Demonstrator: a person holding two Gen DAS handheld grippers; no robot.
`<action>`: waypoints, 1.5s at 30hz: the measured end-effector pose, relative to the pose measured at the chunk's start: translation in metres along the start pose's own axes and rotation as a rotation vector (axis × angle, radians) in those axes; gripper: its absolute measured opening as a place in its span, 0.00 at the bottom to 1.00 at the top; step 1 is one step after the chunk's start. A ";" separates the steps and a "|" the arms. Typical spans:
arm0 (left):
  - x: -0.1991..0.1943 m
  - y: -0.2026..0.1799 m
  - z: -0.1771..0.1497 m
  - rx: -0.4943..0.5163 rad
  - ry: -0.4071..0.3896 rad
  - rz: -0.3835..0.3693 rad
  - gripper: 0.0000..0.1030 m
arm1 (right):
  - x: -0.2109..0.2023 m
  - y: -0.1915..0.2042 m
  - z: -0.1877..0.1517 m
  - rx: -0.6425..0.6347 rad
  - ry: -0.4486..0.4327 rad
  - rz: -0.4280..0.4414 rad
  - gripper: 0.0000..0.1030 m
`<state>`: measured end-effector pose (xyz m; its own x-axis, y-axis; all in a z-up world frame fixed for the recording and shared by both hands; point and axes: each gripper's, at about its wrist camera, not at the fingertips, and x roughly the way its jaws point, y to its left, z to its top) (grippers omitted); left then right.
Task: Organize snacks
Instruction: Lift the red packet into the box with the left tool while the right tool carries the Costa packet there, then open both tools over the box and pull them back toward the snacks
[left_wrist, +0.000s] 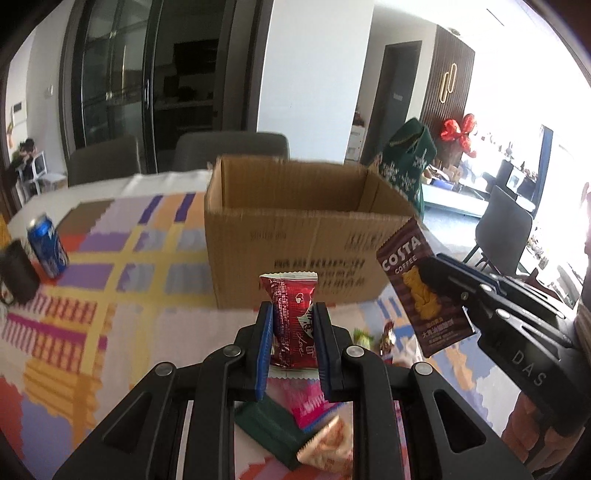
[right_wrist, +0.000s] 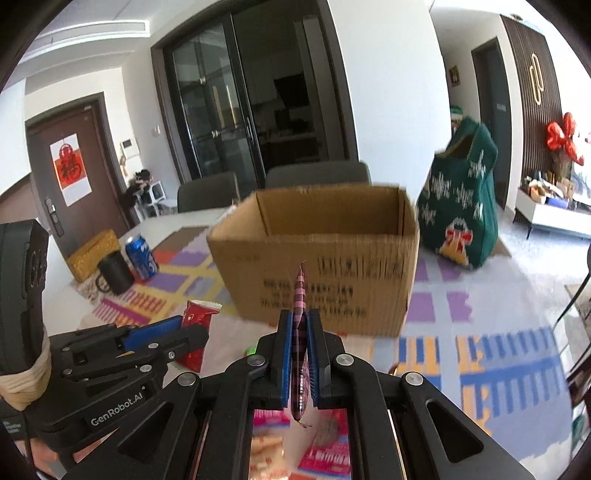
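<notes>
Box (left_wrist: 295, 236) stood open on table, inside unseen. Left gripper (left_wrist: 291, 325) clamped red packet (left_wrist: 291, 314), right gripper (right_wrist: 300, 343) clamped brown biscuit packet (left_wrist: 417, 280); both held just short of box. More snacks (left_wrist: 325, 443) lay before box, unsorted.

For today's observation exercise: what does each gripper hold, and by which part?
The left gripper pinches the red snack packet across its lower half, top seam free. The right gripper clamps the flat faces of the brown Costa biscuit packet at its lower half.
</notes>
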<state>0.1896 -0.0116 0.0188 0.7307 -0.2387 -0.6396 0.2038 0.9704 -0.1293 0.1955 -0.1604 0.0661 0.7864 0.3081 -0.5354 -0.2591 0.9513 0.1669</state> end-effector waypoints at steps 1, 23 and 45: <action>-0.001 0.000 0.007 0.010 -0.010 -0.003 0.21 | -0.001 0.000 0.005 -0.005 -0.011 -0.002 0.08; 0.047 0.012 0.116 0.078 -0.040 0.009 0.21 | 0.041 -0.010 0.103 -0.058 -0.096 -0.026 0.09; 0.042 -0.005 0.109 0.141 -0.060 0.159 0.81 | 0.055 -0.034 0.096 -0.029 -0.038 -0.099 0.53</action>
<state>0.2904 -0.0305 0.0751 0.7973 -0.0888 -0.5970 0.1689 0.9824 0.0794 0.3010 -0.1746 0.1101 0.8297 0.2131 -0.5160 -0.1949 0.9767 0.0900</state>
